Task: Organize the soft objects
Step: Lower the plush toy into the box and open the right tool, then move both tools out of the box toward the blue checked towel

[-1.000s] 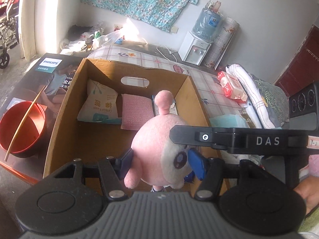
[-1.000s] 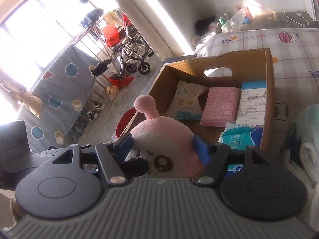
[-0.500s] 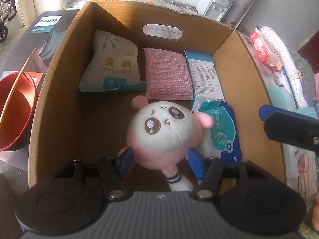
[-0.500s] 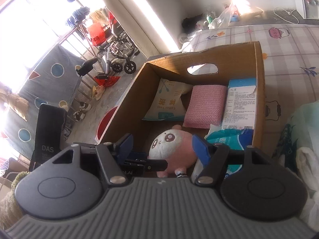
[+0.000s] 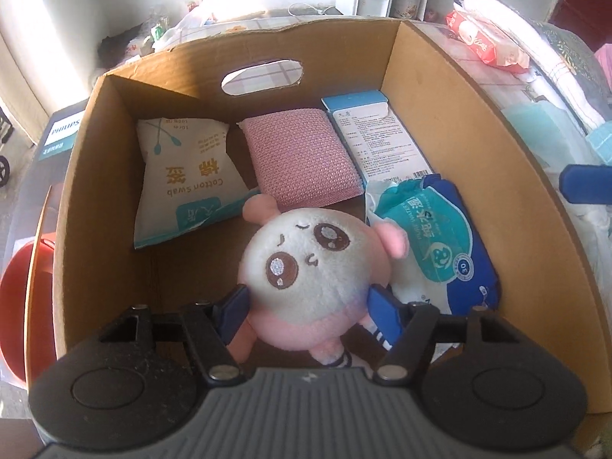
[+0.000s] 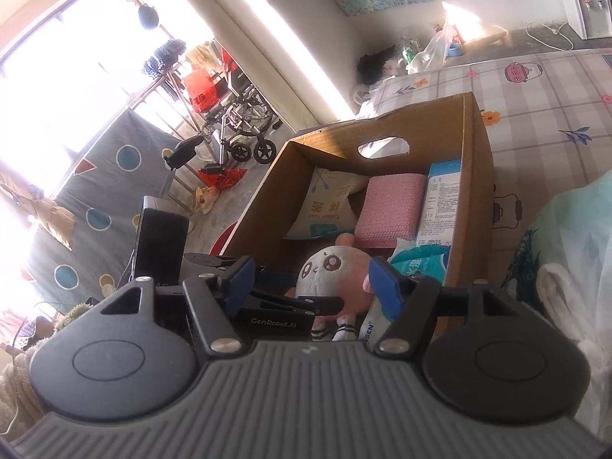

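Blue pads of the left tongs [image 5: 308,306] flank the pink-and-white plush toy [image 5: 317,267] low inside the cardboard box [image 5: 459,122]; the jaws are opening, pads at its sides. Beyond it lie a cotton swab bag [image 5: 187,179] and pink sponge [image 5: 300,157]; a wet wipes pack [image 5: 436,244] sits right. The right tongs [image 6: 308,285] hover part open and empty outside the box.

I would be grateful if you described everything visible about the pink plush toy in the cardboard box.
The pink plush toy is round and fuzzy, with a cream face, brown embroidered eyes, pink ears and body, and striped socks. It sits face up inside the cardboard box, beside the wet-wipes pack. The left gripper straddles its lower body, jaws opening; whether the pads still touch is unclear.
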Demonstrator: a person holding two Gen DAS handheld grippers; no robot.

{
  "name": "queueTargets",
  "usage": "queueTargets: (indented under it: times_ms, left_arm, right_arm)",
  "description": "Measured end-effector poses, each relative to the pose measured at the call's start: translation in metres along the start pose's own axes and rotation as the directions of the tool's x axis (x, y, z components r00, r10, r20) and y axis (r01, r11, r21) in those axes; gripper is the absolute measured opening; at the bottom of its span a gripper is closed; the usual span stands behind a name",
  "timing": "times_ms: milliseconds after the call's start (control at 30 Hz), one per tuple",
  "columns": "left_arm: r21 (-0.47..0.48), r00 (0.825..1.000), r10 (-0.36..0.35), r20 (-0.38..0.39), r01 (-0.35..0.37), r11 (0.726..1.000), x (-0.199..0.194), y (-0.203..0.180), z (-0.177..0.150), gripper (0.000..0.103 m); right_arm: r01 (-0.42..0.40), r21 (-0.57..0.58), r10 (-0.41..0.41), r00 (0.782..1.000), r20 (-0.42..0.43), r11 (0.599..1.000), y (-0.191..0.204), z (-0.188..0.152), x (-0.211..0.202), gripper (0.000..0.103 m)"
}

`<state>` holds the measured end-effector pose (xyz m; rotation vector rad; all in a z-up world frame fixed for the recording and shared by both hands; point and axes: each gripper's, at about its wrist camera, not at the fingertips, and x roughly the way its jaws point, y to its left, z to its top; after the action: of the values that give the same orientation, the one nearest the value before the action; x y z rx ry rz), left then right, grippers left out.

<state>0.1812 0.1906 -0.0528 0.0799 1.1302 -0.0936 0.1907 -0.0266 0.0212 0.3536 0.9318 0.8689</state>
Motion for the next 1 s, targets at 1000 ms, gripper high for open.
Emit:
queueTargets:
  times_ms: [1000]
  left_arm:
    - [-0.147, 0.98, 0.002, 0.2, 0.028, 0.989, -0.099, -0.042, 0.013, 0.087]
  right_arm:
    - [0.047, 0.223, -0.107, 0.957, 0.268, 0.974, -0.076, -0.058, -0.103, 0.067]
